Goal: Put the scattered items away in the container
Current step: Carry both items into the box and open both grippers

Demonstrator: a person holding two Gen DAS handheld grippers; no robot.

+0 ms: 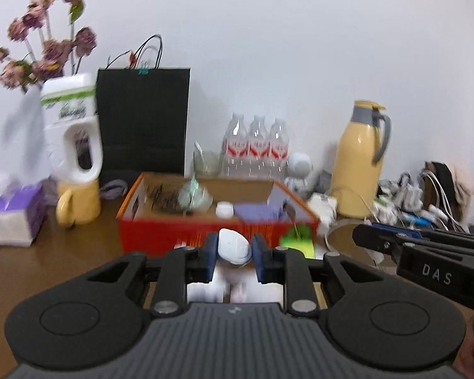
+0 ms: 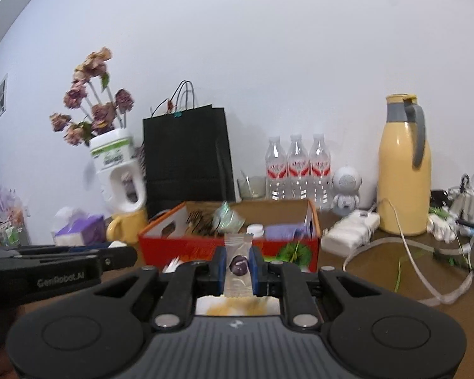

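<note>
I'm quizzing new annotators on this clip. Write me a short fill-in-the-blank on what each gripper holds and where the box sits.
1. The left gripper is shut on a white ____.
2. The right gripper is shut on a clear ____ with a dark sweet inside.
3. The red box stands in front of a ____ paper bag.

Missing words: cap; wrapper; black

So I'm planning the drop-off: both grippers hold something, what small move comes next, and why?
Probably carry the left gripper, shut on the white oval item, forward over the red box rim; the box sits just ahead, open-topped. The right gripper holds a wrapped snack.
</note>
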